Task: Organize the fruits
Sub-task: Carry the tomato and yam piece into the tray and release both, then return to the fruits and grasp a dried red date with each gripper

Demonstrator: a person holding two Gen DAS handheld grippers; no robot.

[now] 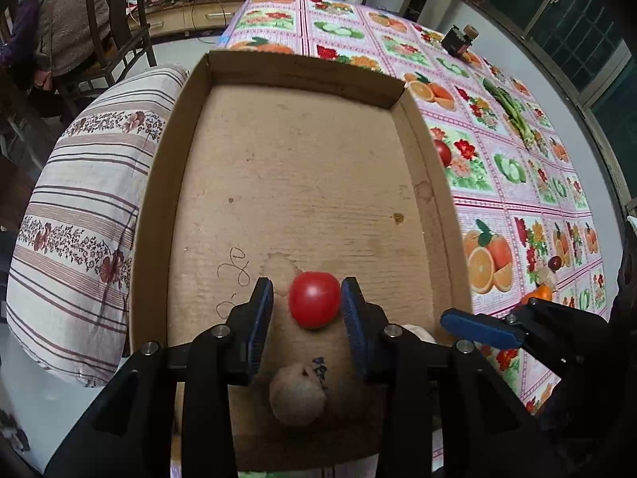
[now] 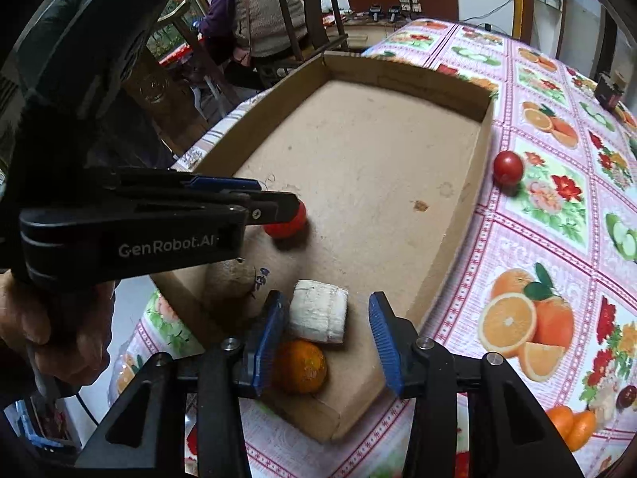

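Red tomato (image 1: 313, 299) sits on the floor of the cardboard box (image 1: 294, 67), right between the blue pads of the left claw (image 1: 306, 302). A sliver of cardboard shows on the tomato's left side, and the right pad runs close along its skin, maybe touching. I'd call that a release, not a squeeze: jaws parted narrowly, nothing carried. The tomato lies dead ahead of that claw, so lifting straight away looks like the clean exit.

Over to the right claw (image 2: 326, 338): jaws a modest gap apart, pads gripping nothing. A peeled banana piece (image 2: 318, 310), pale, ridged and stubby, lies in the box by the left pad, its long axis running across the gap. Just below it is a mandarin (image 2: 300, 366), dimpled orange skin, tucked against the same pad. Beside them a rough, brown, kiwi-like fruit (image 2: 231, 279) rests near the box's close wall.

What's left outside? A second tomato (image 2: 508, 168), smooth and glossy, stands on the surface just beyond the box's right wall. It lies up and to the right of the right claw, and that hand looks the nearer one. Round and slick, so I'd expect it to roll if nudged off-centre.

The box is plain corrugated card, stained, with low walls. Beneath it a shiny fruit-print tablecloth (image 2: 549, 239).
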